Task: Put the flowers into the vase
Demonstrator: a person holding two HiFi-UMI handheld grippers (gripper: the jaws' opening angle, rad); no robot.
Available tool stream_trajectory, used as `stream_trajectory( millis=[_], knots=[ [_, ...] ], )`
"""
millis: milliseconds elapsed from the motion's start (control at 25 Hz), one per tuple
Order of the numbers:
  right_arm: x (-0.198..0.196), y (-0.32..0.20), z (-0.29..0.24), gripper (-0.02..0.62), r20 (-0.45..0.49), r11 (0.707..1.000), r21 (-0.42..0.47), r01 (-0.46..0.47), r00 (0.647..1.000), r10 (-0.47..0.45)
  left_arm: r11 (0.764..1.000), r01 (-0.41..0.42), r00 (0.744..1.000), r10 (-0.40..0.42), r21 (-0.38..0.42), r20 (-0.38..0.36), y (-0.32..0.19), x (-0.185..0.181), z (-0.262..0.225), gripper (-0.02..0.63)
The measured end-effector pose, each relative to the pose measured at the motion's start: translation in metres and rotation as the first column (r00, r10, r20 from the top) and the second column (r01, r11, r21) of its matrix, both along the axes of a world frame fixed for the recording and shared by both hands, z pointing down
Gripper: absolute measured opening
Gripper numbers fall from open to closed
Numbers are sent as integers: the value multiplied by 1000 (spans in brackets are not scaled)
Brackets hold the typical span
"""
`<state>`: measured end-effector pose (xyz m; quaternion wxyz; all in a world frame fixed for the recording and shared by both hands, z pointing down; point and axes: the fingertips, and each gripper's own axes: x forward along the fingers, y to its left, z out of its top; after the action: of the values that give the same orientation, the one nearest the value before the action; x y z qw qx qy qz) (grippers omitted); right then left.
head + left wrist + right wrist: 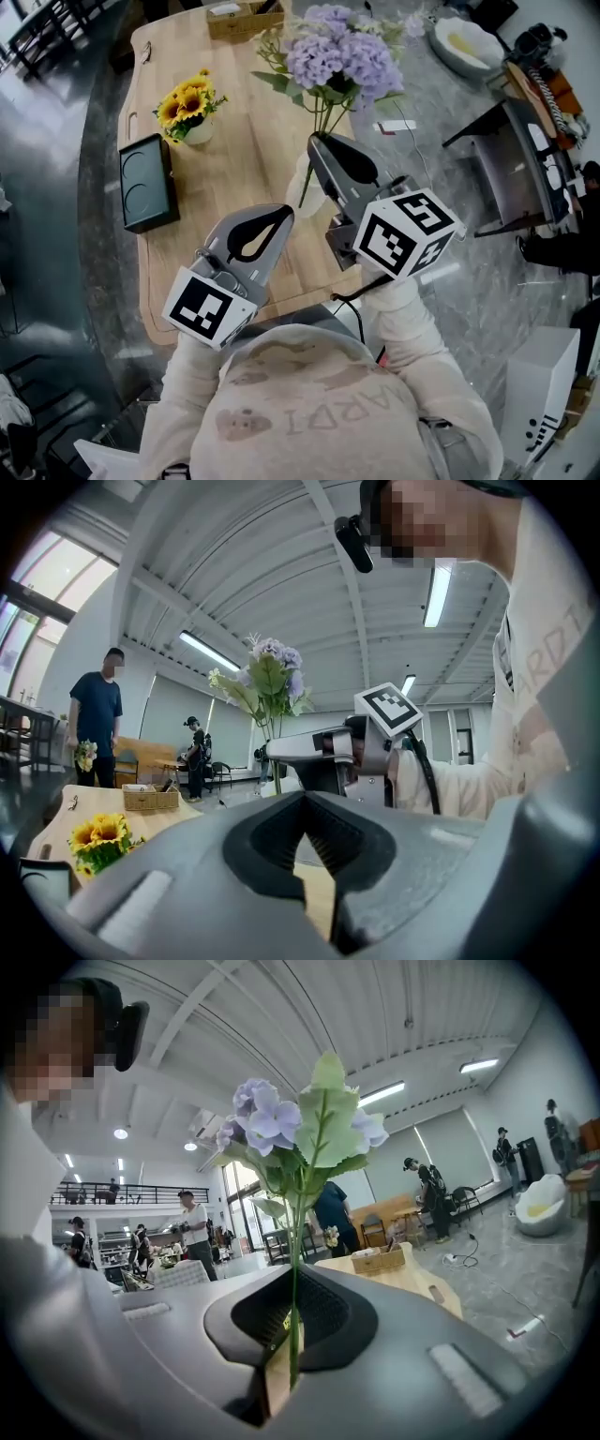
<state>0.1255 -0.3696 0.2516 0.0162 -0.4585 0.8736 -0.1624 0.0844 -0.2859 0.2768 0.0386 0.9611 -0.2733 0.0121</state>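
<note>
In the head view, my right gripper (320,142) is shut on the green stem of a bunch of purple hydrangea flowers (339,54), held over the wooden table (253,141). The stem (295,1326) runs between the jaws in the right gripper view, with the blooms (281,1124) above. A pale white object (300,180), possibly the vase, is mostly hidden beside that gripper. My left gripper (281,215) is shut and holds nothing, nearer the table's front edge. The left gripper view shows its jaws (305,797) meeting, with the right gripper (292,752) and the flowers (270,672) beyond.
A small white pot of sunflowers (190,105) stands at the table's left, next to a black flat case (147,183). A wicker basket (246,17) sits at the far edge. A white bowl chair (467,42) and dark furniture (511,169) stand on the right floor. People stand in the room (96,714).
</note>
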Motion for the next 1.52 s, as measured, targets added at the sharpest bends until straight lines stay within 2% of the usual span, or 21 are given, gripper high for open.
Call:
stream_trajectory(
  millis=[320,560,1040,1360,1520],
  knots=[
    [25,-26,-7,34,6,993,94,67,998,-68,999,50,998,-50,13,22,-14,32,0,0],
    [25,-33,8,34,-53,978,179,111,993,-103,998,65,997,-65,8,41,-22,43,4,0],
    [33,-22,68,35,-99,978,158,135,988,-121,997,63,997,-61,-50,47,-29,49,23,0],
    [30,-13,99,45,-248,975,169,147,963,-102,996,60,997,-57,-60,51,-30,48,29,0],
    [27,-10,106,78,-321,977,156,147,943,-91,997,58,997,-55,-56,52,-27,48,28,0]
  ],
)
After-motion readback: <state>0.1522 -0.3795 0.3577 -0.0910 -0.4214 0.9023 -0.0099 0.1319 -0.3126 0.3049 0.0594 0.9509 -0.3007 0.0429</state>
